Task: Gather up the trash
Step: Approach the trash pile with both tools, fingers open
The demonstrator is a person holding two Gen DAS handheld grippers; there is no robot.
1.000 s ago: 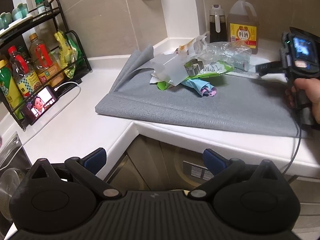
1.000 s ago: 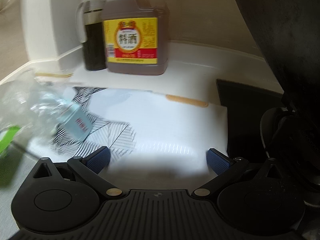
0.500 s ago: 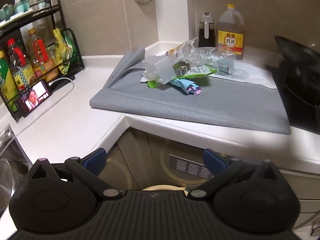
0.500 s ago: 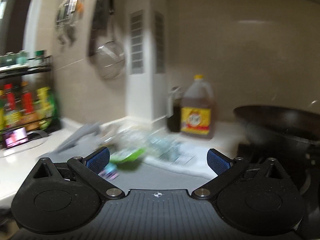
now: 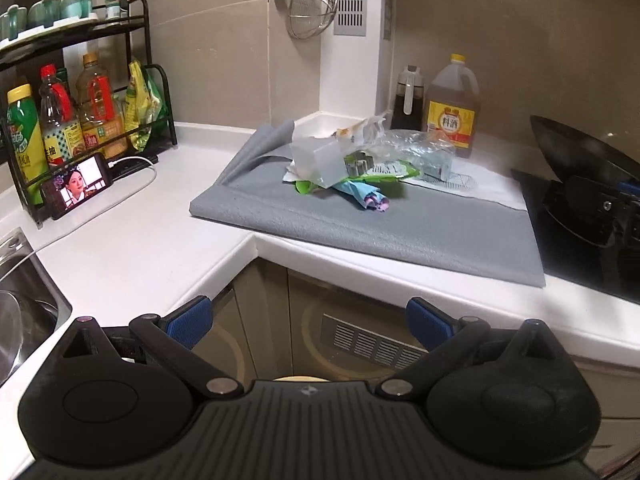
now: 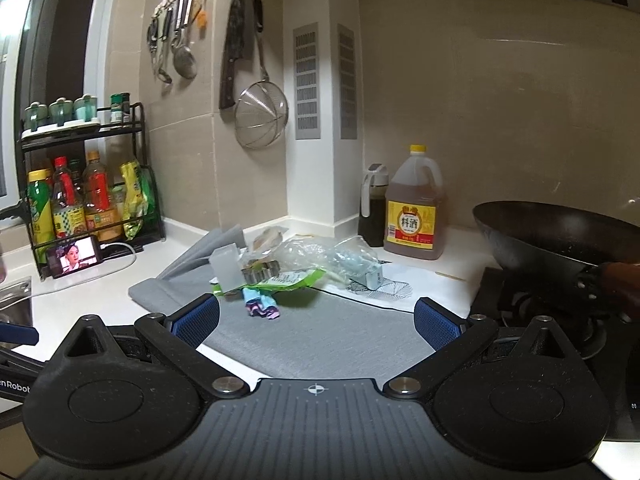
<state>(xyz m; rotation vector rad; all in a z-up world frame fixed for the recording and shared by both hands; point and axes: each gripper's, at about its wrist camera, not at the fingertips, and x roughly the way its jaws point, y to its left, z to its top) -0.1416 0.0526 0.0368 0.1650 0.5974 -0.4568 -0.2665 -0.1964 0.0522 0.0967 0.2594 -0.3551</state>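
A heap of trash (image 5: 352, 164) (image 6: 280, 272) lies on a grey mat (image 5: 400, 224) (image 6: 332, 340) on the white kitchen counter: a clear plastic bag (image 6: 320, 254), a green wrapper (image 5: 384, 172), a translucent white box (image 5: 318, 158), a blue and purple wrapper (image 5: 366, 196) and a small carton (image 6: 368, 278). My left gripper (image 5: 310, 322) is open and empty, held well back from the counter in front of the cabinet. My right gripper (image 6: 316, 318) is open and empty too, above the mat's near edge, short of the heap.
A black wok (image 6: 552, 252) sits on the stove at the right. A jug of cooking wine (image 6: 416, 216) and a dark dispenser bottle (image 6: 372, 208) stand behind the heap. A bottle rack (image 5: 76, 120), a playing phone (image 5: 80, 184) and a sink (image 5: 20, 304) are at the left.
Both grippers have pulled back from the counter. The right one was close to the white cloth by the jug and now sees the whole corner. It no longer shows in the left wrist view.
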